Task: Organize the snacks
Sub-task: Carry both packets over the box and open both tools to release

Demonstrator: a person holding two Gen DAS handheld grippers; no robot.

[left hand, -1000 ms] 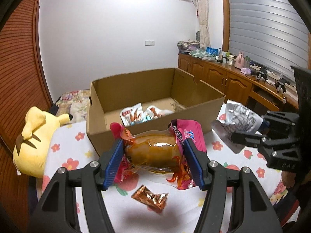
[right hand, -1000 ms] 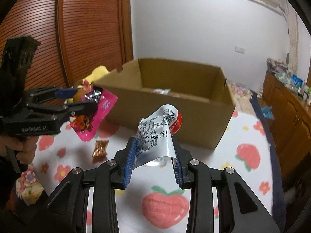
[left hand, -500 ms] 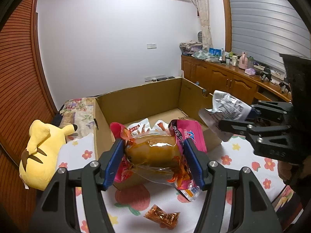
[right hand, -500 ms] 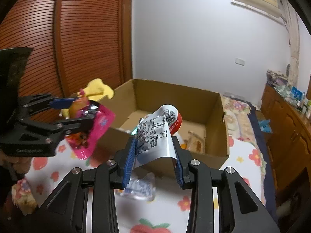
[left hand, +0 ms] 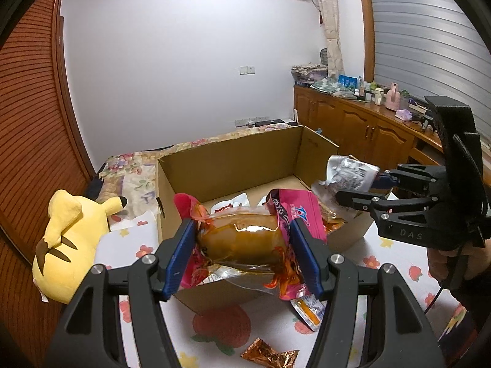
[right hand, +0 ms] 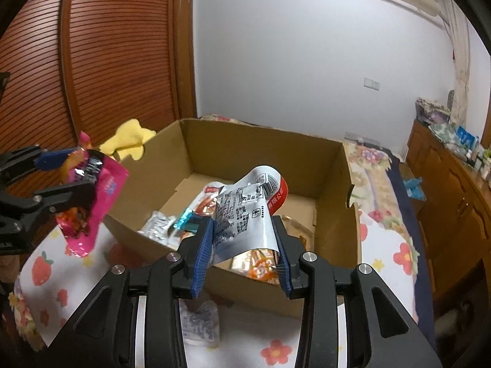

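Left wrist view
Left gripper (left hand: 245,242): blue fingers (left hand: 181,254) pinching a pink snack packet (left hand: 245,239) from both sides, and it's up over the near wall of the cardboard box (left hand: 233,165).
Pink packet look: clear window in the middle showing a glossy orange-brown piece, bright pink ends with printing, crumpled edges flaring past the pads.
Box: open top, a few white-and-red packets (left hand: 227,205) lying on its floor.
Right gripper (left hand: 356,188): coming in from the right edge with a silver crinkled packet (left hand: 349,173), right at the box's right wall.
Bed: floral sheet (left hand: 353,263) under the box, a copper-foil wrapper (left hand: 270,354) lying loose in front, a small orange-and-white sachet (left hand: 308,305) just beside the box's near corner.
Plush: yellow toy (left hand: 67,239) on the left, next to the box.

Right wrist view
Right gripper (right hand: 245,245): jaws opening, the silver packet (right hand: 245,214) sits curled between the fingers (right hand: 201,254), above the box's near edge.
Silver packet look: grey-white back with black print and a barcode, red band at the top, bent into an arch.
Box (right hand: 264,147): several packets piled inside, a teal-foil one (right hand: 184,217) among them.
Left gripper (right hand: 73,178): at the left edge, clamping the pink packet (right hand: 98,196), which hangs just outside the box's left wall.
Sheet: a clear printed bag (right hand: 199,325) lies on it in front of the box.
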